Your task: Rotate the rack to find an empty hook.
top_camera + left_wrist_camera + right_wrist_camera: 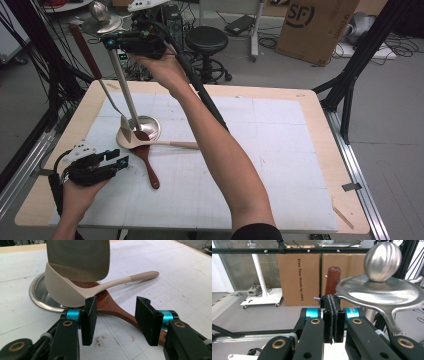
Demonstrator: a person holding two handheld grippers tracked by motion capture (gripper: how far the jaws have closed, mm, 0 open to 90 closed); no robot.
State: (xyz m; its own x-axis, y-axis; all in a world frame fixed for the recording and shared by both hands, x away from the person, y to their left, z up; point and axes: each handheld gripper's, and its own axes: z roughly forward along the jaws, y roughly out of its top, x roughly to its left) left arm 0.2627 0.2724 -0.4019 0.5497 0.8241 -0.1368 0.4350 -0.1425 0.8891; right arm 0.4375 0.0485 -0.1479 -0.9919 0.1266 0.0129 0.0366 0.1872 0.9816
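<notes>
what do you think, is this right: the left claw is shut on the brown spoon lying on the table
No: the left claw is open and not gripping the brown spoon, as the left gripper view shows. The spoon does lie on the table.

Black tool (pixel 116 320) bodies with cyan collars, brass screws, trailing cables; dark sleeve (pixel 257 232).

High view: fixed above the person's side, facing forward and down; takes in the whole worktop (pixel 280 130) from mid distance, floor and boxes beyond. Left gripper view: low over the worktop, close, looking level along its jaws at the ladle (pixel 75 287) and wooden spoon (pixel 112 307); both also lie in the high view. Right gripper view: raised, facing level into the room, toward boxes (pixel 298 277); stand top (pixel 384 290) very near.
</notes>
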